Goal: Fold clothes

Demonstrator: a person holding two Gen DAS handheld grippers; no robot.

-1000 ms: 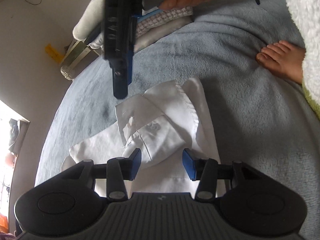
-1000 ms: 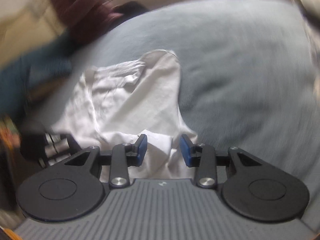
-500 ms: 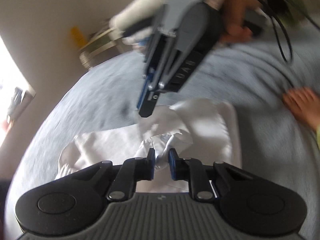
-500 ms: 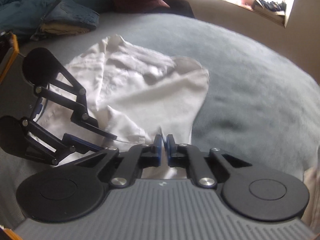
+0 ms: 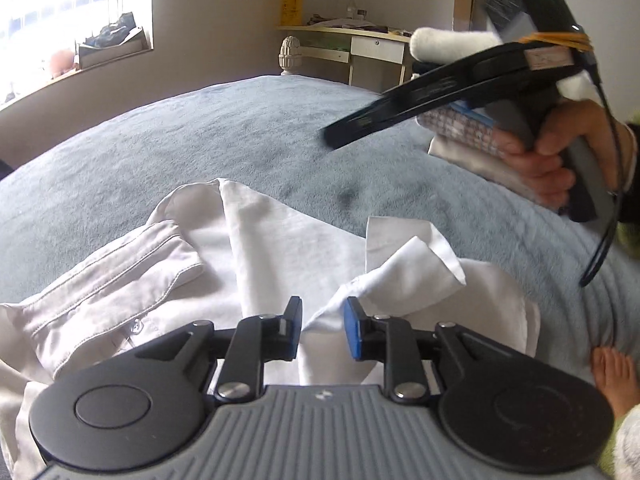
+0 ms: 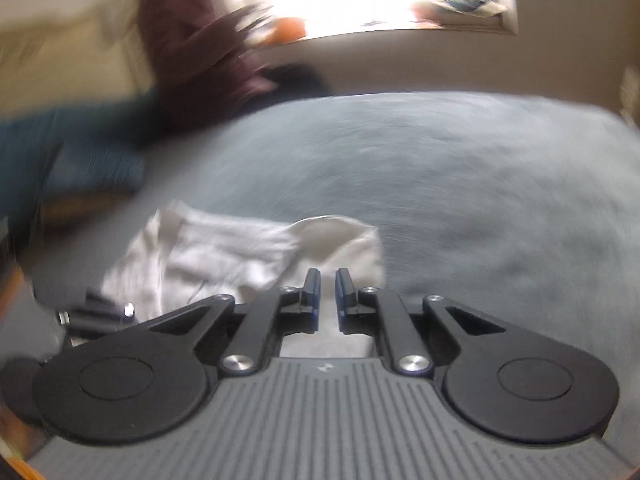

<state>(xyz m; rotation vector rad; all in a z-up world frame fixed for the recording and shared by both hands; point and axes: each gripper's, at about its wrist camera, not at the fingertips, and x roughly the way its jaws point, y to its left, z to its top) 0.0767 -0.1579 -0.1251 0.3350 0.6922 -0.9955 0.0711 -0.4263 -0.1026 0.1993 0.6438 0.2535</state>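
Observation:
A white shirt (image 5: 280, 248) lies crumpled on the grey-blue blanket (image 5: 240, 132), its buttoned placket at the left and a cuffed sleeve end folded up at the right. My left gripper (image 5: 322, 320) hovers low over it. Its jaws are opening, and a ridge of cloth touches the right pad without being pinched. A hand (image 5: 560, 156) holds my right gripper (image 5: 338, 138) above the blanket, off the shirt. In the blurred right wrist view the shirt (image 6: 224, 252) lies just ahead, and my right gripper (image 6: 327, 280) has a narrow gap, its jaws opening over loose cloth.
A stack of folded clothes (image 5: 460, 132) sits at the blanket's right side, a bare foot (image 5: 612, 376) rests at the lower right, and a desk (image 5: 360, 48) stands behind. Dark blue clothes (image 6: 80, 160) and a maroon garment (image 6: 192, 52) lie at the far left.
Both grippers were shut on shirt cloth half a second ago; now their jaws have parted and the cloth is let go. The left view has rolled, and the right gripper has drawn off to the right.

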